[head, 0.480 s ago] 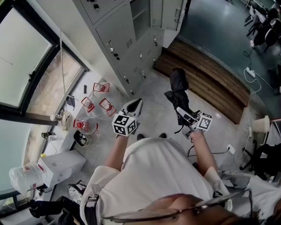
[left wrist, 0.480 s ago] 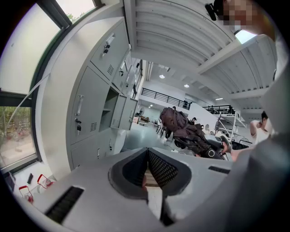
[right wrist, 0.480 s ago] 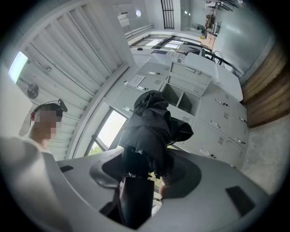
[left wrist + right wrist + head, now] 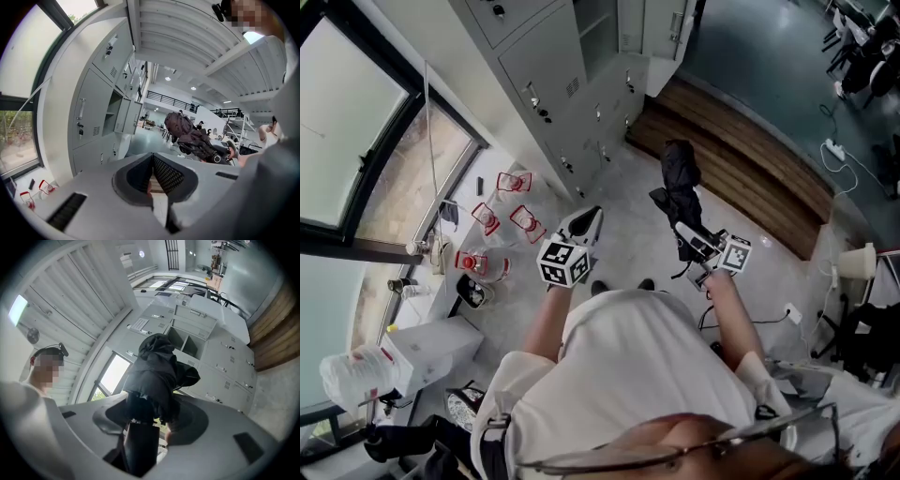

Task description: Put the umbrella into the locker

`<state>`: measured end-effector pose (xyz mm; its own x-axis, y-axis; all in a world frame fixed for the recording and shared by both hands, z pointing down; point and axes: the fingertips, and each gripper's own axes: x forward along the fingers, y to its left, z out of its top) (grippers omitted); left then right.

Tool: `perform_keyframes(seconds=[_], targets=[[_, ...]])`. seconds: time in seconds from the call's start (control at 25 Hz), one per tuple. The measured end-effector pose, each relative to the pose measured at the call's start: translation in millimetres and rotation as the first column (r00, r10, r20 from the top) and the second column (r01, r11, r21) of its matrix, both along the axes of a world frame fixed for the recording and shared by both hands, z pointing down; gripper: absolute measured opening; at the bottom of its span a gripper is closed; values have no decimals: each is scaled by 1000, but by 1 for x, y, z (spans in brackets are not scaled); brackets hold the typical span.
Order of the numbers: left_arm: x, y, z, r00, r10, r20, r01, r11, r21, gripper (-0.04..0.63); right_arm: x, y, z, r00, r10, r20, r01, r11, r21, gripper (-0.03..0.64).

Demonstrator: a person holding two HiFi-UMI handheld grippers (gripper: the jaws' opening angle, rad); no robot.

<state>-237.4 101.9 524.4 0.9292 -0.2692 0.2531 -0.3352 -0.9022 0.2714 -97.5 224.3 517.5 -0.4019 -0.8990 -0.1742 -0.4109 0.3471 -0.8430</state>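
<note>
— Umbrella (image 4: 680, 192), folded and black, points out ahead from the right gripper (image 4: 689, 236), whose jaws are clamped on its handle (image 4: 138, 446), well apart from the lockers (image 4: 539, 56). How much is done?

— Only the pickup, by my reading. An open compartment (image 4: 600, 33) waits ahead. Carrying the umbrella over and sliding it in are not yet done. Beside it, the left gripper (image 4: 584, 225) is free, its jaws drawn together on nothing.

— What does each camera add?

— Only the head view shows the person standing on the floor (image 4: 628, 202) and the gap to the lockers. The right gripper view shows the handle seated between the jaws. The left gripper view confirms its own jaws are bare and catches the umbrella (image 4: 187, 133) side-on.
</note>
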Motion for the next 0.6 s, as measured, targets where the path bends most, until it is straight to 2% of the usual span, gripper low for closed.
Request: perform_keyframes(seconds=[0.28, 0.6], targets=[[11, 10, 0, 1000, -5, 9, 5, 1000, 0, 5, 10, 2, -4, 1000, -14, -2, 14, 1000, 5, 229], [42, 26, 1, 1000, -7, 19, 7, 1000, 8, 5, 39, 12, -3, 1000, -18, -26, 18, 1000, 6, 229]])
